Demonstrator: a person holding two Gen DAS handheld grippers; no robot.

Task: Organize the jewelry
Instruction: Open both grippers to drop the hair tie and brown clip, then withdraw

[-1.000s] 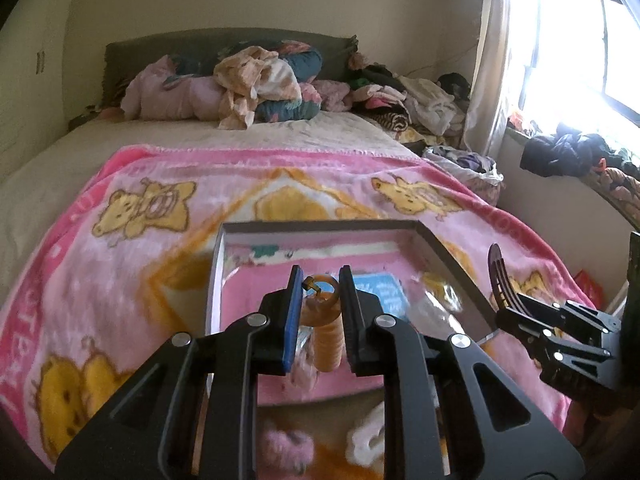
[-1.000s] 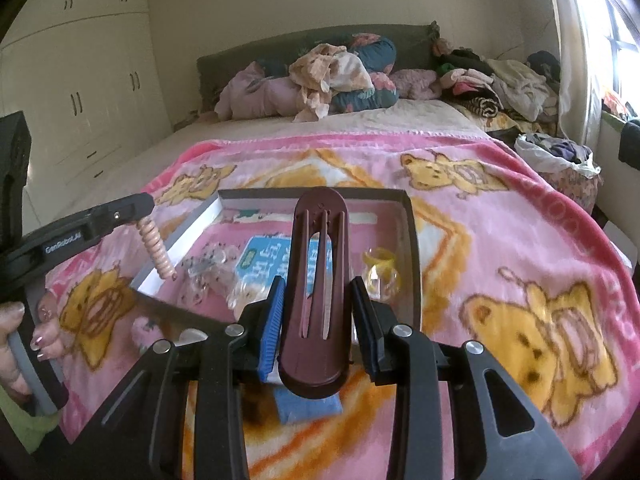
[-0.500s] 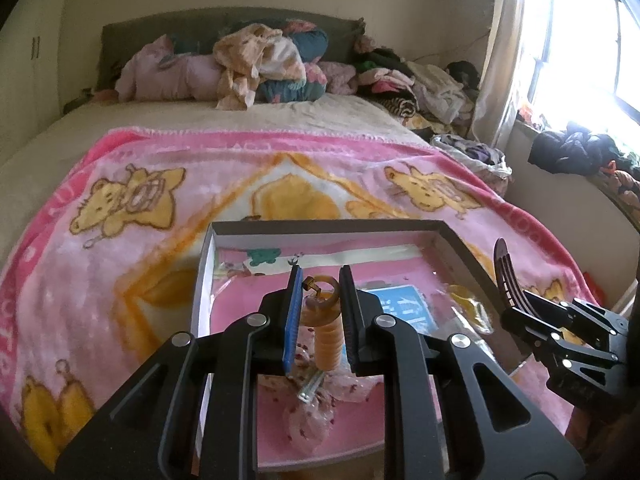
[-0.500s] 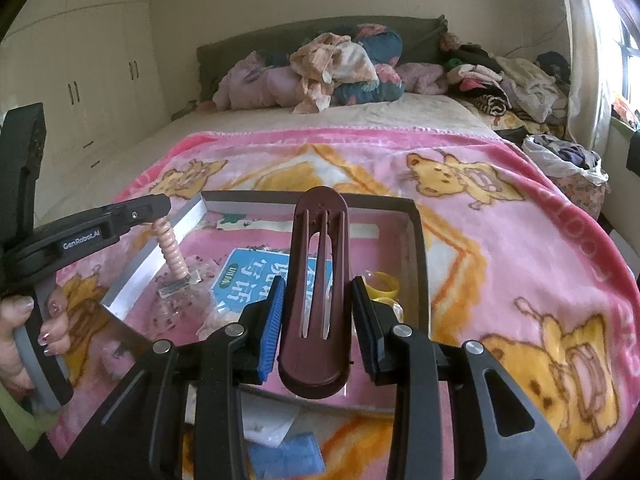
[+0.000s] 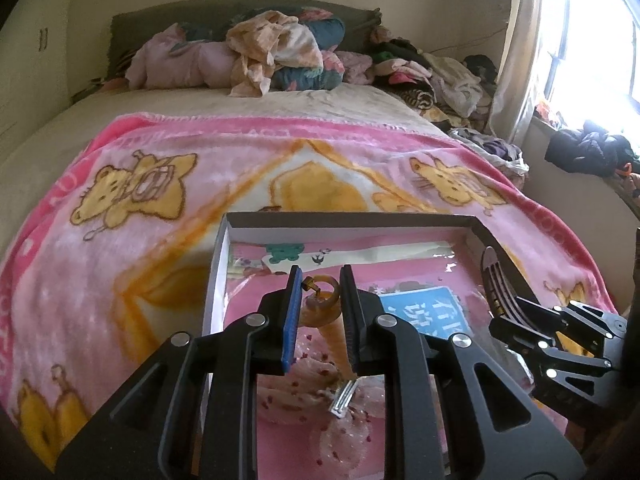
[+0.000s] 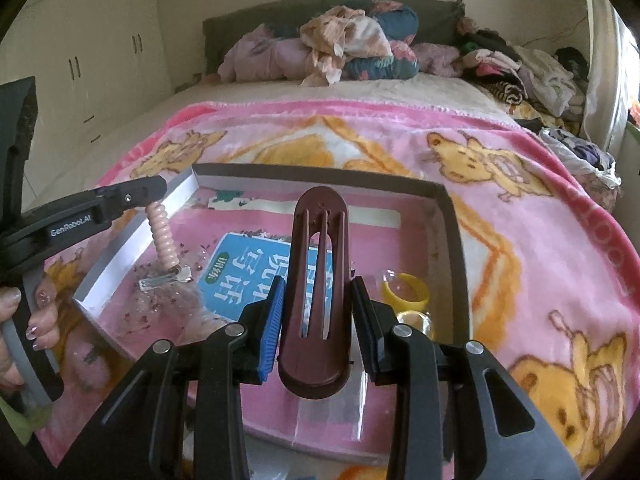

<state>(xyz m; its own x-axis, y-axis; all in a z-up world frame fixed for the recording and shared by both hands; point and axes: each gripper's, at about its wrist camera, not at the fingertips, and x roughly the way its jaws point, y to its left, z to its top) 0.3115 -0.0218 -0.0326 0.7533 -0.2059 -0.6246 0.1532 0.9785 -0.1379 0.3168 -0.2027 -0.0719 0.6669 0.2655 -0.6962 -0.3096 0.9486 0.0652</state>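
Pink bear-print blanket (image 6: 520,208) spread on the bed, shallow grey tray (image 6: 454,240) laid on it, maroon slotted hair clip (image 6: 318,280) clamped in right gripper (image 6: 318,320) fingers over the tray, ribbed peach clip (image 5: 332,320) pinched by left gripper (image 5: 320,316), its lower end hidden.

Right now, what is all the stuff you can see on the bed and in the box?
Tray box: one, grey walls with white inside, on the blanket.
Blanket: one, pink with yellow bears, over the bed.
Blue packet: one, blue, flat in the box.
Yellow ring: one, yellow, right side of the box.
Clothes pile: one, mixed colours, by the headboard.
Spiral hair clip: one, peach with a silver clip, held over the box.
Brown hair clip: one, dark brown, held upright.
Left gripper: black, shut on the spiral hair clip.
Right gripper: black, shut on the brown hair clip.
Hand: one, left edge.
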